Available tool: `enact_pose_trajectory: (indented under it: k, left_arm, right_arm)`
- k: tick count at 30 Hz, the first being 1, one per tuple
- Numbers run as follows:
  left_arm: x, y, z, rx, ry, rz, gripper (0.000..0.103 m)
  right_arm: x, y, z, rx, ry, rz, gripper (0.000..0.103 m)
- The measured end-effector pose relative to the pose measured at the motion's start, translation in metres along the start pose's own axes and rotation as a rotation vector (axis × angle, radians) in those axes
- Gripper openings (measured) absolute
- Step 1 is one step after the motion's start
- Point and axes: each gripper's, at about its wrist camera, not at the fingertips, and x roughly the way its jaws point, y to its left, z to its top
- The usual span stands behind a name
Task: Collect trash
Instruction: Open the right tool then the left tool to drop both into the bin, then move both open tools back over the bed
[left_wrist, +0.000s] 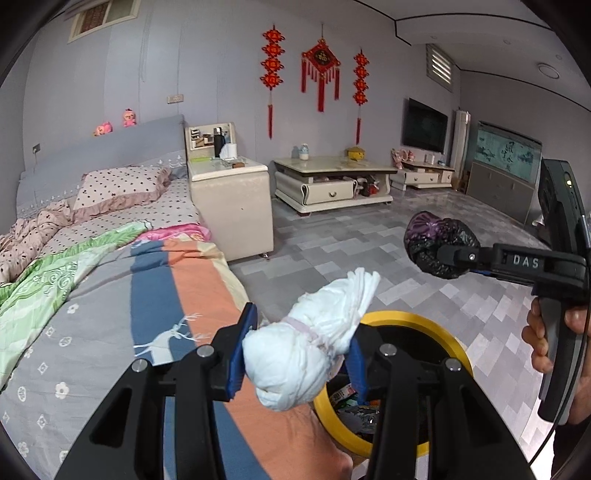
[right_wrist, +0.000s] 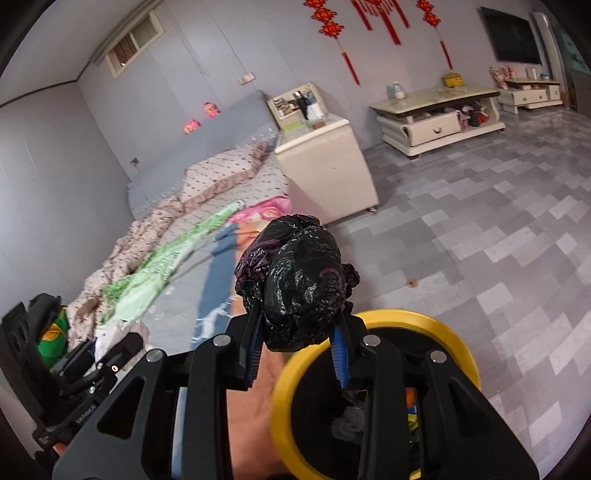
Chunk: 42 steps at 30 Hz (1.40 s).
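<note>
- Clamping a rolled white diaper (left_wrist: 301, 354) between its blue pads, the left gripper (left_wrist: 297, 350) holds the bundle above the bed's edge, right beside the bin's rim.
- Its jaws stand fairly narrow, pressed against both sides of the bundle, whose loose fanned end sticks up and to the right.
- A yellow-rimmed trash bin (left_wrist: 402, 317) stands on the floor against the bed, just below and right of the diaper; coloured wrappers (left_wrist: 349, 400) lie inside it.
- From the right wrist view, the right gripper (right_wrist: 299, 341) is closed narrowly on a crumpled black plastic bag (right_wrist: 299, 284), both blue pads touching its lower part.
- That bag hangs above the near-left part of the bin (right_wrist: 424, 321), between the bed and the bin's opening.
- In the left wrist view the same bag (left_wrist: 439, 240) shows out over the grey tiled floor (left_wrist: 332, 243), with a hand (left_wrist: 543, 343) on the right gripper's handle.
- The bed (left_wrist: 110, 295) carries a patterned quilt in orange, blue and grey.
</note>
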Motion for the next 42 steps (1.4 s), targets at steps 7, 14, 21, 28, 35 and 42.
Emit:
enact_pose_trajectory:
  k: [7,14,21,28,35,42]
  left_arm:
    - [0.045,-0.02,-0.015,-0.002,0.072,-0.048,0.042]
    - [0.093,-0.03,-0.031,-0.054,0.181,-0.141,0.043]
    - [0.109,-0.027,-0.04,-0.103,0.238,-0.188,0.05]
    - [0.101,-0.016,-0.037,-0.129,0.221,-0.182,0.067]
    - [0.089,0.001,-0.039,-0.143,0.209,-0.147,0.067]
    - [0.066,0.036,-0.042,-0.179,0.188,-0.088,0.067]
  right_arm:
    - [0.032,-0.033,-0.027,0.05,0.056,-0.08,0.031]
    - [0.051,-0.061,-0.043,0.098,0.091,-0.121,0.031]
    - [0.053,-0.07,-0.048,0.109,0.085,-0.138,0.036]
    - [0.042,-0.063,-0.045,0.12,0.06,-0.171,0.047]
    - [0.036,-0.059,-0.048,0.134,0.057,-0.166,0.047]
    - [0.042,-0.034,-0.049,0.113,0.072,-0.124,0.047]
